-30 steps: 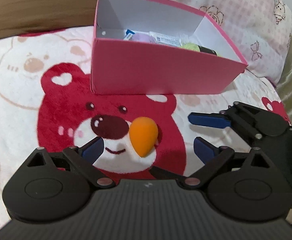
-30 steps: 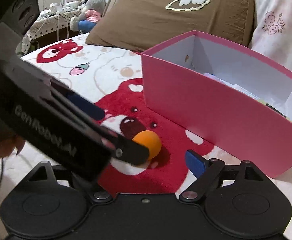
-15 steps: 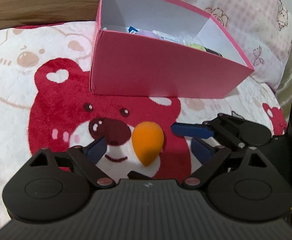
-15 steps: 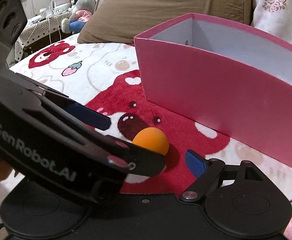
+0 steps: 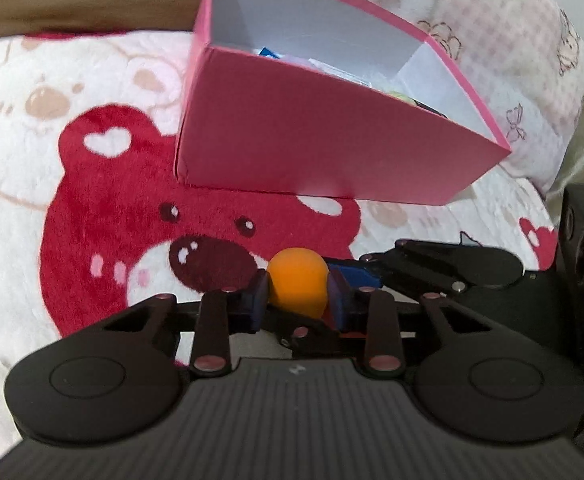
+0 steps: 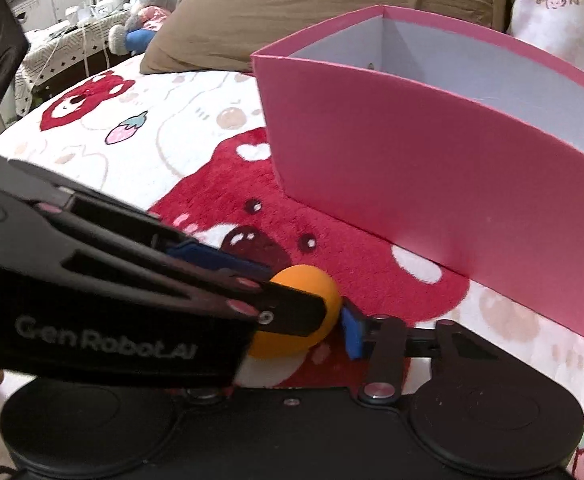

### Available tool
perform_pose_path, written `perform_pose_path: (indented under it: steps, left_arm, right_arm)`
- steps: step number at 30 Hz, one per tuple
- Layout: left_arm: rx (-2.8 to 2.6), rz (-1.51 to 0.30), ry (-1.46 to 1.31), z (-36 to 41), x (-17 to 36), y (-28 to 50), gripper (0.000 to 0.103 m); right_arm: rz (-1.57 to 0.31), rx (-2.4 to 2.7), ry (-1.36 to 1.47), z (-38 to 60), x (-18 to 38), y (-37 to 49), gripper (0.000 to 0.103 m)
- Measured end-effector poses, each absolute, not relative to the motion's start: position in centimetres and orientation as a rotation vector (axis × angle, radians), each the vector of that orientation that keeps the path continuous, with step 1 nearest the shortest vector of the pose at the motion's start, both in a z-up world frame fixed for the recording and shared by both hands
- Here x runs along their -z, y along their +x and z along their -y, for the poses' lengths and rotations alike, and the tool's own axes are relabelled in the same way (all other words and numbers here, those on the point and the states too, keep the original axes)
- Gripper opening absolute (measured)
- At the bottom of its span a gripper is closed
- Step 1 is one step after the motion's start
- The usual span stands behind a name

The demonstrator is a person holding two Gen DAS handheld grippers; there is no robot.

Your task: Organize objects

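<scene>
Orange teardrop sponge [image 5: 298,283], its narrow tip toward the camera, sits clamped between both closing grippers' blue pads [image 5: 257,300].

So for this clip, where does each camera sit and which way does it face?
Left wrist: on the left gripper, angled down at the orange sponge between its closing blue pads, pink box beyond; right gripper at right.
Right wrist: on the right gripper, angled down at the sponge from its other side; the left gripper crosses the view from the left.
Shared: sponge, box, bear blanket.
</scene>
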State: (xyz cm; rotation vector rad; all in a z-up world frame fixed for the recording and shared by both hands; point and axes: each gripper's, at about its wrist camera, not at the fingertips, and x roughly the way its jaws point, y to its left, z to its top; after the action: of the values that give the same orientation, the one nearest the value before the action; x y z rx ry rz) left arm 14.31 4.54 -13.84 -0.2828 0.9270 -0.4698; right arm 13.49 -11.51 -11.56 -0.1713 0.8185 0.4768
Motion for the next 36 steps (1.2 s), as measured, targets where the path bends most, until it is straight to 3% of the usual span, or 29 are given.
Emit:
perform_pose_path:
  steps: [17, 36]
  left_arm:
    - [0.493, -0.999, -0.329, -4.5, 13.1, 13.0, 0.03]
    - [0.46, -1.04, -0.308, -1.4, 9.1, 9.3, 0.03]
  right_arm:
    - [-0.78, -0.464, -0.305, 10.8, 10.7, 10.5, 0.048]
    - [-0.841, -0.469, -0.211, 14.1, 6.9, 8.1, 0.048]
